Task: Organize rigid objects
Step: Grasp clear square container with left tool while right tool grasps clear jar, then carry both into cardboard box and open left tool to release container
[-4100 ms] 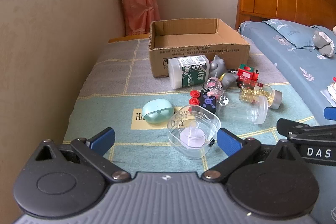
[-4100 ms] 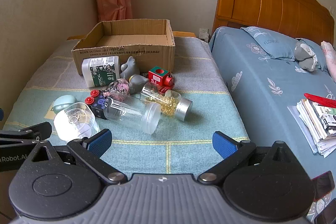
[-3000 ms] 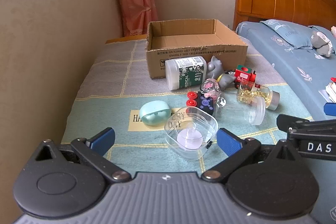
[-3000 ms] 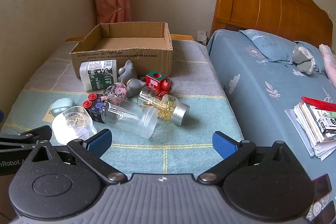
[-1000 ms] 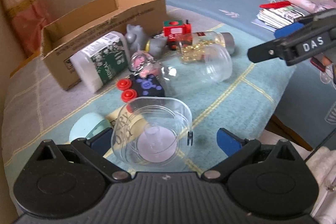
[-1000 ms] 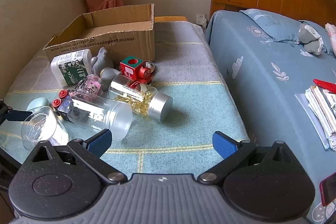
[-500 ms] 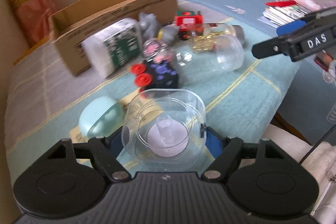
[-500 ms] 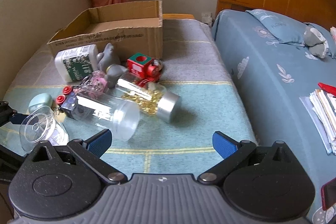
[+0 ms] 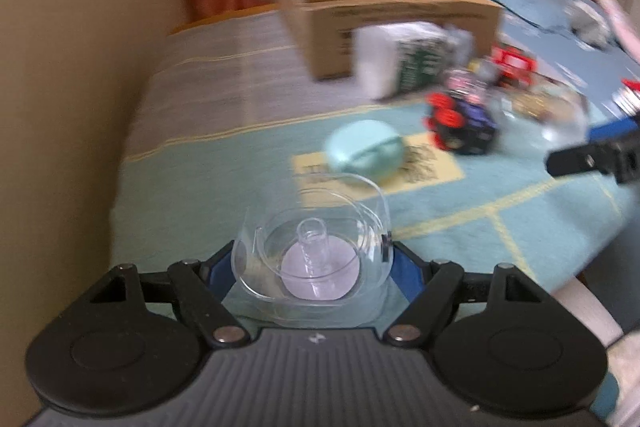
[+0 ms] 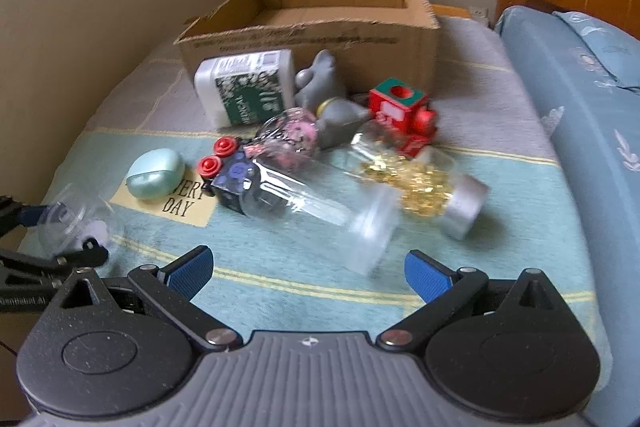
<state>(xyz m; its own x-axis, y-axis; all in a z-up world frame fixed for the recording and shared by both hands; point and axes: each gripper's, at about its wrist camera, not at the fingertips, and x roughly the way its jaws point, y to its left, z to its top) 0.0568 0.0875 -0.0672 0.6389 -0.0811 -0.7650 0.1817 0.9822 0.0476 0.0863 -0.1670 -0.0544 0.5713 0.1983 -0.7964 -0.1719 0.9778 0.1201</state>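
In your right wrist view the cardboard box (image 10: 312, 23) sits at upper centre, with the label bottle (image 10: 246, 89) just before its left part. The earbud case (image 10: 156, 174) lies at middle left, 2 jars (image 10: 320, 199) at centre, and the clear container (image 9: 316, 251) at the lower left edge, between your left gripper's (image 9: 312, 265) pads

Soft daylight is filling both views. Motion blur is smearing the cardboard box (image 9: 384, 23) heavily in the left view, less in the right. Fisheye distortion is bending the edges, corners darkening.
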